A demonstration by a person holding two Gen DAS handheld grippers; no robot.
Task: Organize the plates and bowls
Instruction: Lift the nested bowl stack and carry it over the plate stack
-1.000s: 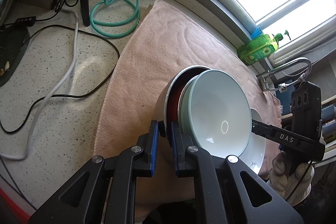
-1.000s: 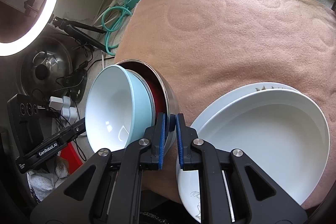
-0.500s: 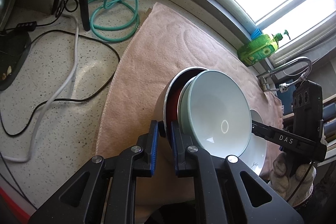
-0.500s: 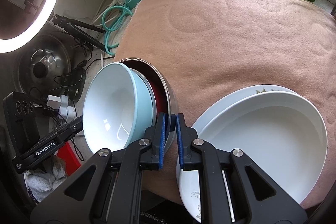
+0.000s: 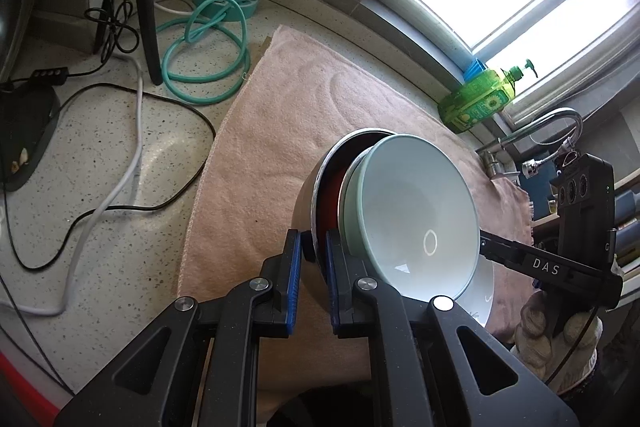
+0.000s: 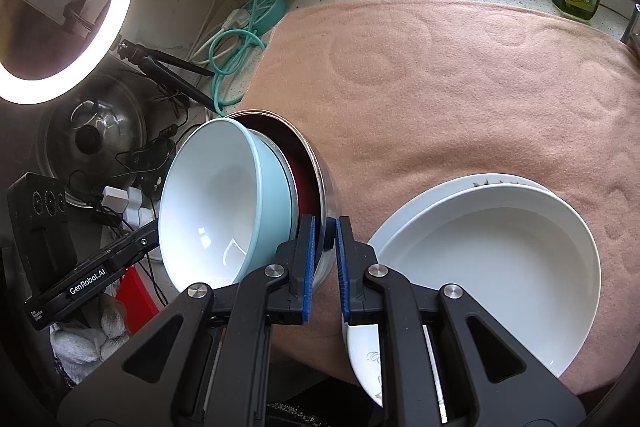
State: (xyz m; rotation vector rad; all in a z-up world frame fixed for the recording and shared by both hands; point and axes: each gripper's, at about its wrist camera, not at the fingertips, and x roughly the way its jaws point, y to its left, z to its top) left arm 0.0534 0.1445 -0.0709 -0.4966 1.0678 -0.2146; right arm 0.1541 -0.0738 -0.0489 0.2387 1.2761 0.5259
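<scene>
Bowls (image 5: 416,215), nested and tilted, have barely shifted since a second ago: left claw (image 5: 313,257) and right claw (image 6: 323,239) stay clenched on the steel bowl's (image 6: 326,187) rim, stack still unplaced.

Right claw (image 6: 323,227) pinches steel bowl (image 6: 324,183) rim beside white plates (image 6: 492,259).

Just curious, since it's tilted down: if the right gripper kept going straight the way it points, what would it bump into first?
The right gripper is already clamped on the steel bowl's rim, so that comes first. Beyond it, probably the pink towel, though depth is hard to judge.
</scene>
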